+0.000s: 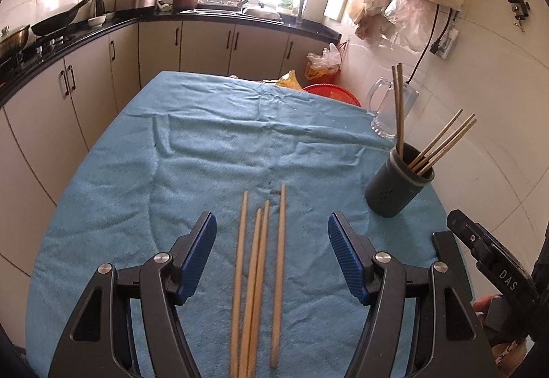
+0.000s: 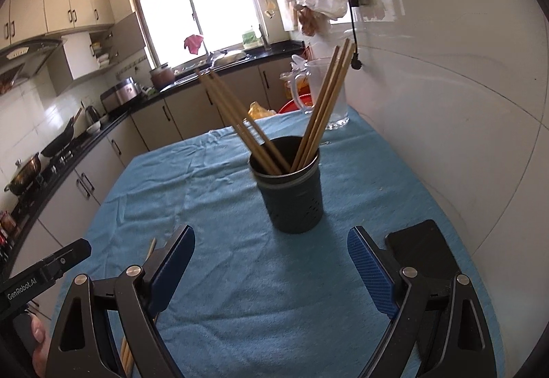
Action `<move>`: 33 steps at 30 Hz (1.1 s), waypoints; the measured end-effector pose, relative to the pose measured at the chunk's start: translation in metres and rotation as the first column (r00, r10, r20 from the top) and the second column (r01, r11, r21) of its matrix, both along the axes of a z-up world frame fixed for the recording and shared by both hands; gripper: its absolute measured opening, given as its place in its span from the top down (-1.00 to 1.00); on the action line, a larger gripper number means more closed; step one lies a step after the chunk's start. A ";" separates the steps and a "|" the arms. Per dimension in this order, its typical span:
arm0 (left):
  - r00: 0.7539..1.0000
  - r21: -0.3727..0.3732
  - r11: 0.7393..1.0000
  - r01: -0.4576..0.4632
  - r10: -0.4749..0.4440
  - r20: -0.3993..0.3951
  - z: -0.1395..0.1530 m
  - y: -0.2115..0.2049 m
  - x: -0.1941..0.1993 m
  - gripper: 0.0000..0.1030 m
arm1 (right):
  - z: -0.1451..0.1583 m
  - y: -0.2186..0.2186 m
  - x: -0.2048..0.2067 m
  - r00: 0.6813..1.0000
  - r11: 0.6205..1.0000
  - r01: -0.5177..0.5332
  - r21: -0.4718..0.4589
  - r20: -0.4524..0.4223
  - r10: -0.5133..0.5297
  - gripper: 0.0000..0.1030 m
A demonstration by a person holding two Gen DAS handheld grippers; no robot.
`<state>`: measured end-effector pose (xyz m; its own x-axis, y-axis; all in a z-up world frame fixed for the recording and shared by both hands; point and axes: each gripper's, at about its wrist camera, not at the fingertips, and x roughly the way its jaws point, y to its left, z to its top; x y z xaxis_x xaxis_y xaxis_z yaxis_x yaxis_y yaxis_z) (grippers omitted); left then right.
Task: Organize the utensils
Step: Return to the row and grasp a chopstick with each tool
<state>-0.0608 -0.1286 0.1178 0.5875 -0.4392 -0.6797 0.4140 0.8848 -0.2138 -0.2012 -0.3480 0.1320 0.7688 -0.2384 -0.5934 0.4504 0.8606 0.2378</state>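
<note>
On the blue cloth (image 1: 137, 172) our left gripper (image 1: 272, 233) stands jaws apart over four loose chopsticks (image 1: 260, 275); right gripper (image 2: 271, 251), also apart, faces the holder (image 2: 291, 196). Closing may scatter them, though blur hides their spacing.

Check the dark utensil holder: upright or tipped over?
Upright. The utensil holder stands on its base on the blue cloth, open mouth upward, with chopsticks leaning out of it in both wrist views.
</note>
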 end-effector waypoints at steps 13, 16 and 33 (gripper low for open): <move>0.999 -0.012 0.999 -0.031 0.031 -0.040 -0.019 0.032 0.006 -0.29 | -0.009 0.038 0.018 0.995 0.997 -0.074 -0.039 -0.064 0.071 -0.81; 0.998 -0.008 0.999 -0.036 0.035 -0.056 -0.024 0.038 0.009 -0.29 | -0.012 0.048 0.023 0.993 0.994 -0.094 -0.049 -0.079 0.090 -0.81; 0.958 0.085 0.992 0.097 -0.070 -0.277 -0.085 -0.001 0.059 0.40 | -0.029 0.045 0.033 0.980 0.981 -0.169 0.096 -0.092 0.178 -0.27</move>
